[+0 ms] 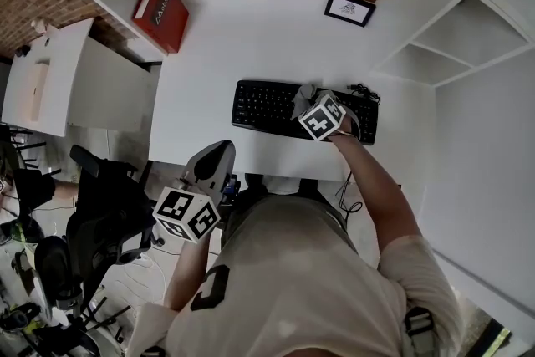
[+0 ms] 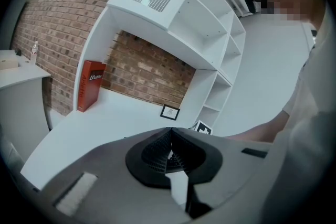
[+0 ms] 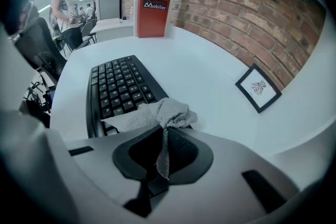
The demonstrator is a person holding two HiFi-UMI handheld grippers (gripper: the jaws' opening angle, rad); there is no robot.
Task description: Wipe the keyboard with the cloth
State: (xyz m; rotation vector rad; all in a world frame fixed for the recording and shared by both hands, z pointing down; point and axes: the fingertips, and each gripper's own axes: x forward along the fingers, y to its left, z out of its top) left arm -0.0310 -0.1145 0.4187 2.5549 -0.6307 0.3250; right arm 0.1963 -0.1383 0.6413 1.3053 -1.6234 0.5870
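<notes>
A black keyboard [image 1: 267, 106] [image 3: 118, 86] lies across the white desk [image 1: 242, 46]. My right gripper [image 1: 306, 99] [image 3: 167, 128] is shut on a grey cloth [image 3: 155, 115], whose bunched end rests on the keyboard's near right part. In the head view the cloth [image 1: 302, 96] shows just past the marker cube. My left gripper [image 1: 219, 156] [image 2: 170, 131] is held low at the desk's front edge, left of the keyboard, jaws together with nothing between them.
A red box [image 1: 162, 11] [image 3: 153, 6] stands at the desk's far left against the brick wall. A small framed picture [image 1: 349, 8] [image 3: 257, 86] leans at the back right. Cables [image 1: 361, 92] lie by the keyboard's right end. A black chair [image 1: 100, 213] stands at the left.
</notes>
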